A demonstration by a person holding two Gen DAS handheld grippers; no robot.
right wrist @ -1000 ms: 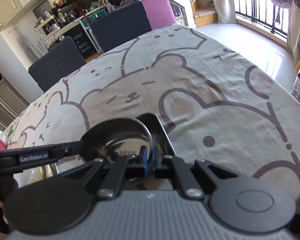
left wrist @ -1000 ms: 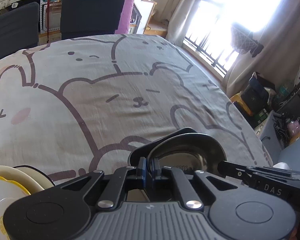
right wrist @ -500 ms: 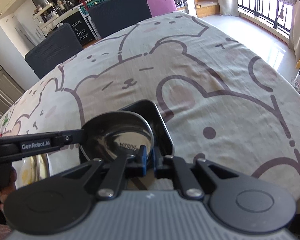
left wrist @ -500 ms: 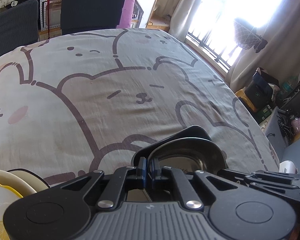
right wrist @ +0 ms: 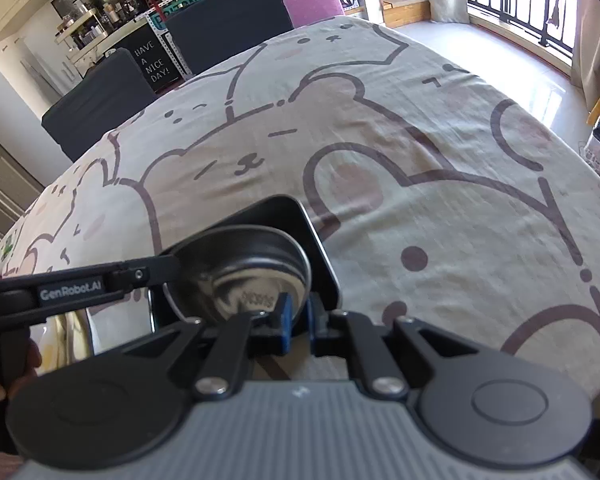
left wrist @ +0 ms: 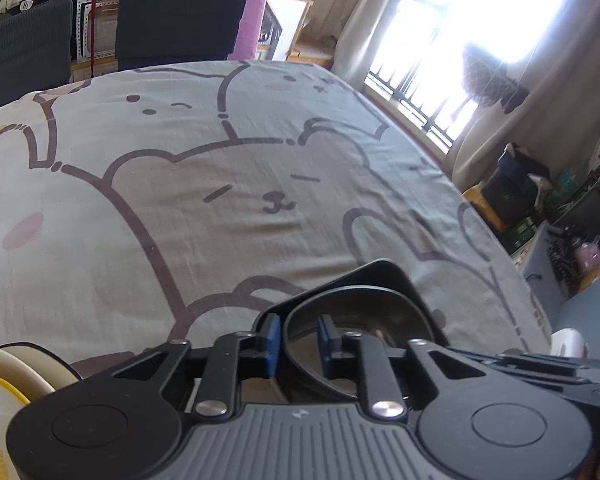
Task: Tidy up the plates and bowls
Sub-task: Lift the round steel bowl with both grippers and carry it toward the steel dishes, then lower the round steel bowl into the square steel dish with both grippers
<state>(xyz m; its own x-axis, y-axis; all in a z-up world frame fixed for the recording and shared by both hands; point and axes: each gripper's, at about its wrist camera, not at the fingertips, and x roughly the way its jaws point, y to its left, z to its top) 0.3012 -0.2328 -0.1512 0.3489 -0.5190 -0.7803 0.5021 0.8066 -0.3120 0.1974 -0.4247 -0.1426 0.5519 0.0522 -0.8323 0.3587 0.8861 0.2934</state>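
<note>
Sunlit from a barred window on the right, the worktop (left wrist: 228, 184) wears a cloth printed with cartoon bears, and most of it lies bare ahead of both tongs. Near its front edge a round metal bowl (left wrist: 360, 320) sits nested in a black square plate (left wrist: 384, 270). The left tongs (left wrist: 298, 344) are opening; their blue pads straddle the bowl's left rim without pressing it, so that side is let go. The right tongs (right wrist: 296, 320) are only just beginning to part, with the bowl's near rim caught in the narrow gap between the pads, which seem to pinch it. To finish the set-down well, I would let the right pads open fully before pulling back, then draw both tools straight away from the rim so the bowl is not tipped or dragged off centre. Cream and yellow dishes (left wrist: 4, 376) stand close at the left, so withdrawal toward the person looks safer than sideways; chairs (right wrist: 228, 24) are well apart at the far side.
</note>
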